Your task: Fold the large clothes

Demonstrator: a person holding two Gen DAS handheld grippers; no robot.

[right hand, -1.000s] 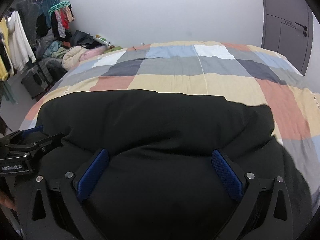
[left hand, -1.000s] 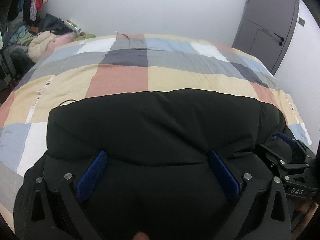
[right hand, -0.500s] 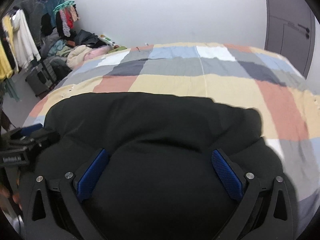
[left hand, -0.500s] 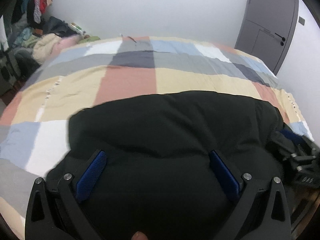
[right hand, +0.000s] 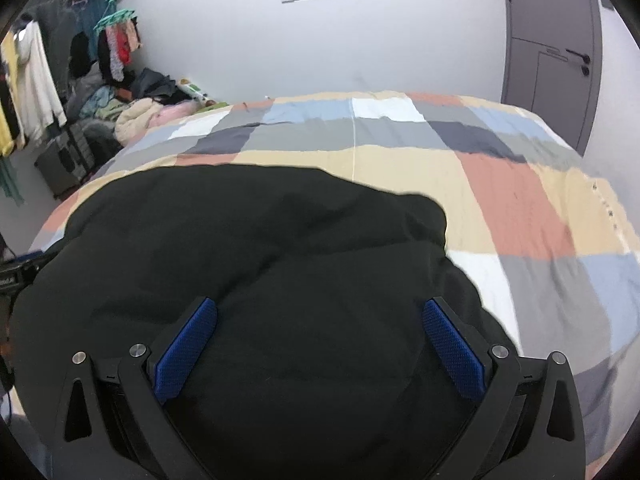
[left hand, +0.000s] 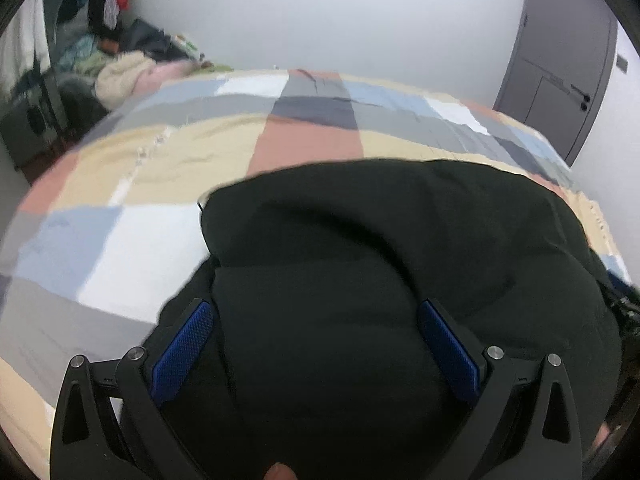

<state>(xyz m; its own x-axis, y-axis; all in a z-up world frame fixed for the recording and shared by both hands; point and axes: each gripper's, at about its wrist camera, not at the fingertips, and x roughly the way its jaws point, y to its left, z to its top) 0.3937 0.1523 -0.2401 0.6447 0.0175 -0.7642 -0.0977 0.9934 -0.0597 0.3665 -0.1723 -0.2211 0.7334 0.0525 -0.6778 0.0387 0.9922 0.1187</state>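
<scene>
Left hand-held gripper [left hand: 316, 344]: jaws wide apart, black garment [left hand: 392, 248] bulging between, grip unclear | right hand-held gripper [right hand: 320, 344]: same, likely to control both near corners | garment lies on near part of bed [left hand: 160, 160]

This is a home bedroom. A bed with a patchwork checked cover [right hand: 400, 160] fills it. Hanging clothes [right hand: 116, 48] crowd one corner beside a grey door [right hand: 552, 60].
</scene>
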